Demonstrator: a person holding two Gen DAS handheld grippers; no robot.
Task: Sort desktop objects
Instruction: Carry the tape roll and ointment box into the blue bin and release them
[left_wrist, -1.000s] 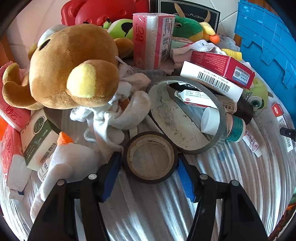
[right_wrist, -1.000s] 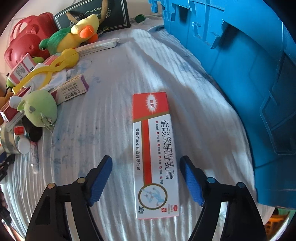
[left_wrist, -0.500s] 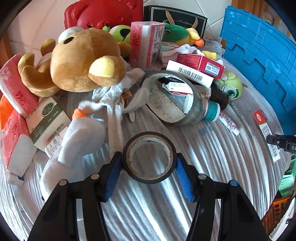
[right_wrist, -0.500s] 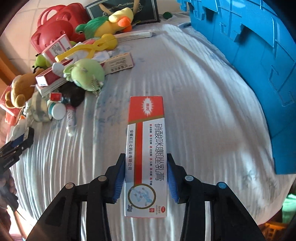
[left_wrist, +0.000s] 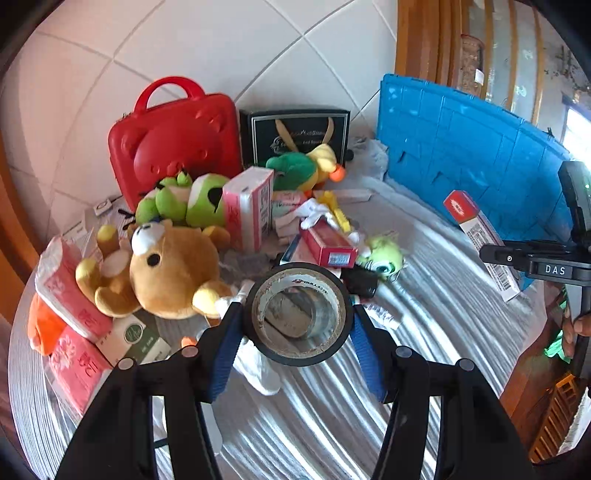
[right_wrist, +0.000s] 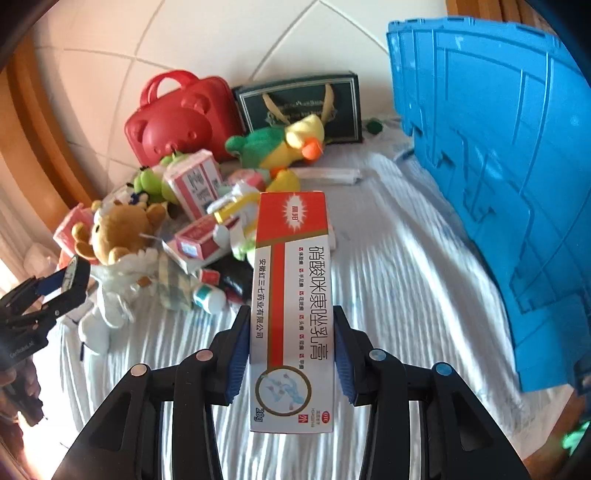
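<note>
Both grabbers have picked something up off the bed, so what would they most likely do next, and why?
Probably carry both toward the blue crate. The left hand-held gripper grips a black tape roll, the right hand-held gripper a red-and-white medicine box; both are lifted clear of the cloth.

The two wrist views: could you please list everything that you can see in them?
tape roll: 1, black, held between left fingers
ointment box: 1, red and white, held between right fingers
bear plush: 1, brown, left of pile
duck plush: 1, green and yellow, back of pile
case: 1, red, against wall
gift bag: 1, black, beside case
crate: 1, blue, right side
tablecloth: 1, white, under everything
left gripper: 1, black, blue pads
right gripper: 1, black, blue pads
</note>
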